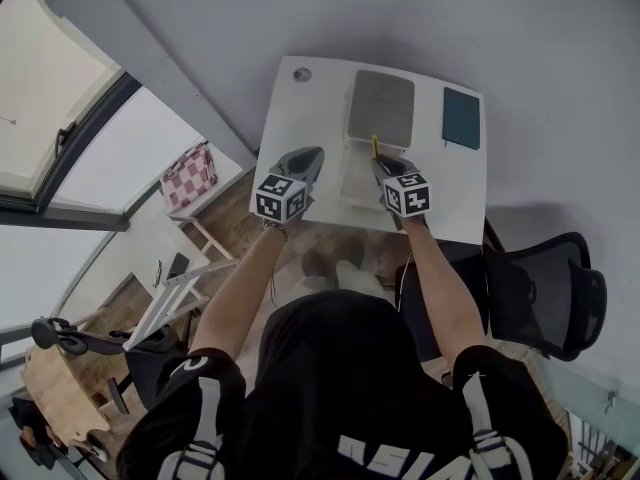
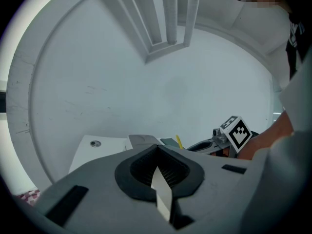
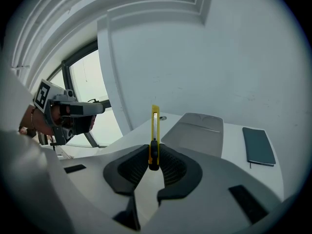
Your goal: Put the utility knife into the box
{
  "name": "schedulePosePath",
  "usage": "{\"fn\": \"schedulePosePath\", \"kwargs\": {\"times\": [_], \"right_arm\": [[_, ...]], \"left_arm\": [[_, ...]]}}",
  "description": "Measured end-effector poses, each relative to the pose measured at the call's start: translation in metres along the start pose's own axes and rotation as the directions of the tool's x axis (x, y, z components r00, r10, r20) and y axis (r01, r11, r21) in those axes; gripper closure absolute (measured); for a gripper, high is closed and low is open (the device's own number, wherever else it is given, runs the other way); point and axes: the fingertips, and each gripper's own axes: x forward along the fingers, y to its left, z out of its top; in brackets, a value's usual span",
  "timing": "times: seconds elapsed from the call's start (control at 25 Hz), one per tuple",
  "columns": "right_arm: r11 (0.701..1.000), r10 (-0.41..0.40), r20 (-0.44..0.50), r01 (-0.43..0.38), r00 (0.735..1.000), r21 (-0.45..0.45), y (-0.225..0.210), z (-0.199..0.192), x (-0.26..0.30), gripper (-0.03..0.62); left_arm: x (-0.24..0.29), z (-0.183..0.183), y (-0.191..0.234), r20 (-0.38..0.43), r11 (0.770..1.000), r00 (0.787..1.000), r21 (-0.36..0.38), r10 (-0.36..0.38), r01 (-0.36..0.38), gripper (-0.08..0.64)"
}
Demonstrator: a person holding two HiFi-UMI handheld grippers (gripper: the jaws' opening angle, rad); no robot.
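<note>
Nearest us is our black shirt (image 1: 320, 368), both forearms reaching out to the white table (image 1: 300, 118). Our right tool (image 1: 381, 163) is clamped on the knife (image 3: 155, 130), gripping its lower end so the yellow body stands up out of the pads. From the head view it sits over the open box (image 1: 358, 183), about where the tray meets the grey lid (image 1: 381, 108) laid back behind it. Our left tool (image 1: 312, 156) is closed on nothing and held just left of the box, not touching it.

We judge the risks as follows. The pads hold only a short stretch of the handle, so the knife may pivot or slip as we tilt it down. Released this far back, it could land on the lid instead of the tray. Nothing steadies the box, so a nudge may shift it towards the notebook (image 1: 462, 118).

No brand or label is legible. The tools' cubes carry square markers only, and the shirt's white print is cut off
</note>
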Motion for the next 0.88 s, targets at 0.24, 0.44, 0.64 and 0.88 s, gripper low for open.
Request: {"fn": "schedulePosePath", "kwargs": {"times": [0.24,0.44,0.64,0.88], "right_arm": [[1.000,0.016,-0.041,-0.016,0.999,0.002,-0.004,-0.013,0.009,0.511],[1.000,0.028,-0.082,-0.028,0.996,-0.005,-0.008,-0.024,0.018,0.511],[0.999,0.044,-0.121,-0.044,0.992,-0.002,-0.011,-0.036,0.029,0.511],[0.998,0.062,-0.177,-0.062,0.982,0.002,-0.012,-0.050,0.044,0.511]], "left_arm": [[0.005,-0.008,0.004,-0.006,1.000,1.000,-0.024,0.014,-0.014,0.535],[0.008,-0.016,0.008,-0.010,0.999,1.000,-0.045,0.028,-0.028,0.535],[0.013,-0.022,0.010,-0.015,0.998,0.999,-0.056,0.034,-0.035,0.535],[0.016,-0.028,0.018,-0.018,0.996,0.999,-0.074,0.049,-0.050,0.535]]}}
